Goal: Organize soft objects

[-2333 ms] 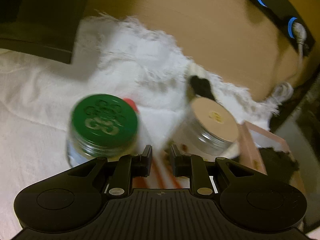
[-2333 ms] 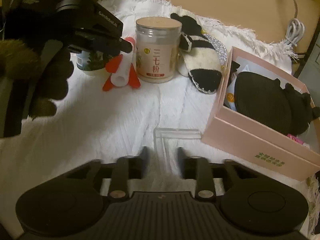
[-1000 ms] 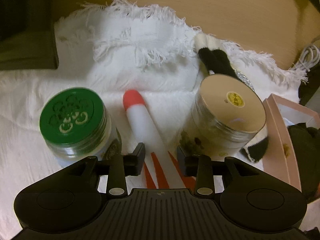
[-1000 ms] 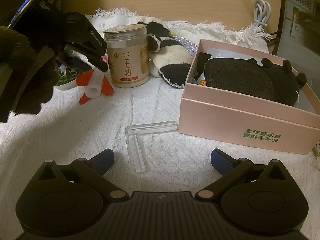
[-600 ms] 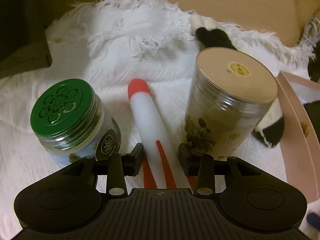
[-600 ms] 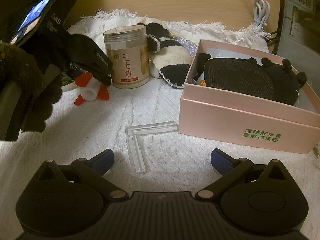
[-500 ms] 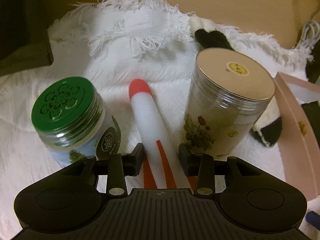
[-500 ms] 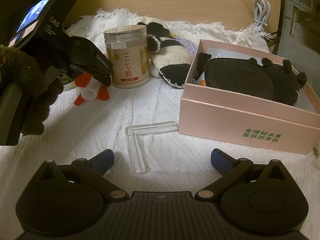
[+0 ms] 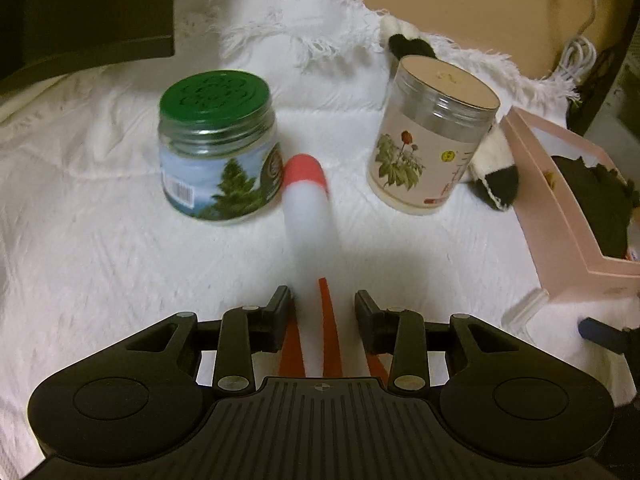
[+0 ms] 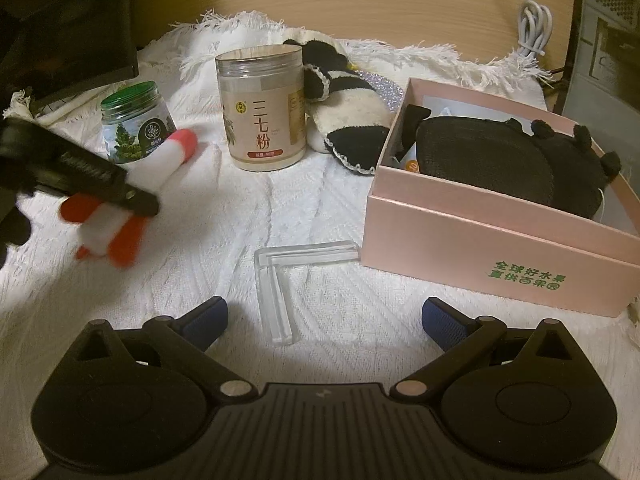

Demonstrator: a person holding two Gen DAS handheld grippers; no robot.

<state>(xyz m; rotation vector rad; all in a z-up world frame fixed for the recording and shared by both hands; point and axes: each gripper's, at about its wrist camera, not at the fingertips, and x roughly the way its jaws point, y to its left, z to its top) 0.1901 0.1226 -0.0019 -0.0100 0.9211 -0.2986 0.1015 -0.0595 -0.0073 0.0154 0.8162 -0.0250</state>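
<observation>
Left wrist view: left gripper (image 9: 322, 304) pitched down, jaws closing around foam rocket (image 9: 310, 216), now drawn back from green-lidded jar (image 9: 218, 146) at 10 o'clock. Right gripper (image 10: 324, 316) unmoved, jaws wide, empty; pink box (image 10: 480, 236) at 2 o'clock.

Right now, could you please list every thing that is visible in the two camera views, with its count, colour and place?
foam rocket: one, white with red tip and fins, between the left jaws, which are closing
green-lid jar: one, clear, beside the rocket tip
tall jar: one, clear with beige lid, centre back
panda plush: one, black and white, behind the tall jar
pink box: one, open, at right
dark plush: one, black, inside the box
corner guard: one, transparent, before the right gripper
white cloth: one, under everything
left gripper: black
right gripper: black, blue pads, jaws wide open
</observation>
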